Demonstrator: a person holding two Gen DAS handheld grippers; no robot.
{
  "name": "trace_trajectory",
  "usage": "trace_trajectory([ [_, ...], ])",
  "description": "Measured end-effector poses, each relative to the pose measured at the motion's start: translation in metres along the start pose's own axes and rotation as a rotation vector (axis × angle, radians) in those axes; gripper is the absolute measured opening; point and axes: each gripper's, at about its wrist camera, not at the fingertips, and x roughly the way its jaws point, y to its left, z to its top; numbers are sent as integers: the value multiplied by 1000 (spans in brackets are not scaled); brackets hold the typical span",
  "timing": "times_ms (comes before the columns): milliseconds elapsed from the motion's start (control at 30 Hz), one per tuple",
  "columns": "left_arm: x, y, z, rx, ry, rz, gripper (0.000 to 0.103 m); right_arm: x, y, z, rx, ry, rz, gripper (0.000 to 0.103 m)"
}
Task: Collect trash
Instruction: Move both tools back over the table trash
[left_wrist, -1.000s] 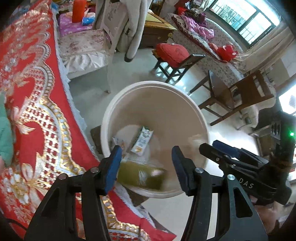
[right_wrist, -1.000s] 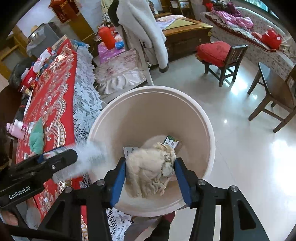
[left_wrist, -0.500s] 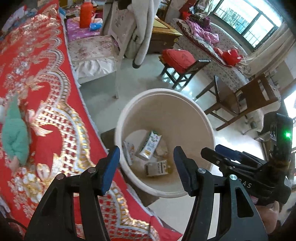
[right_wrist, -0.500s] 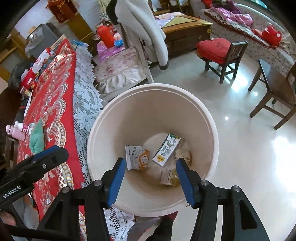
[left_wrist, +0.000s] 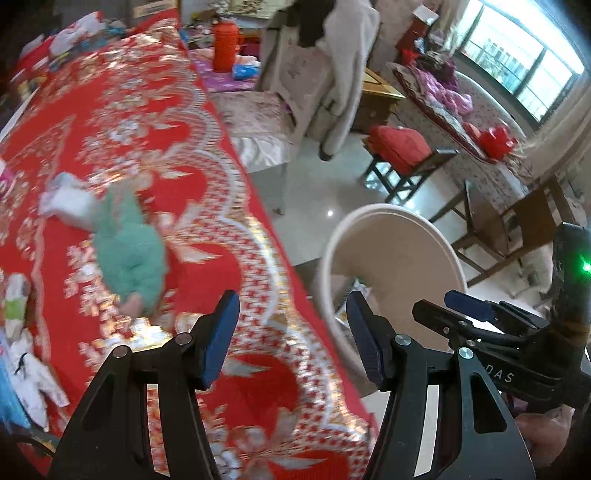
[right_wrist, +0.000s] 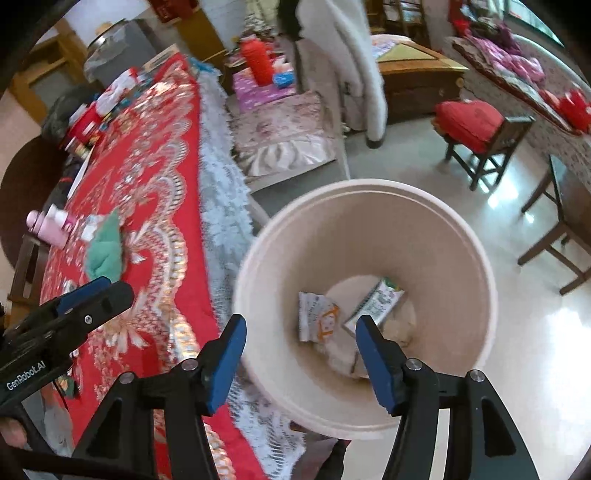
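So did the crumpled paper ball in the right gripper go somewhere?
Yes. The right gripper is empty, its jaws opening, and the wad it held above the bin has dropped inside.

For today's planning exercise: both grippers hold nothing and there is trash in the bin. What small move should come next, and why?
Probably swing the left gripper toward the green crumpled wad on the red tablecloth. Its fingers stand apart and empty over the cloth's edge, and the wad lies nearest them. The right gripper, opening and empty, hangs over the bin.
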Motion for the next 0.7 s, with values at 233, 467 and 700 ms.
trace_trajectory([
  [233, -19, 48, -4, -84, -21, 54, 59, 15, 55, 9, -98, 20, 46, 61],
  [467, -38, 110, -14, -187, -28, 113, 59, 34, 109, 11, -191, 51, 91, 62],
  [700, -58, 167, -29, -277, -41, 168, 59, 52, 160, 12, -262, 79, 134, 63],
])
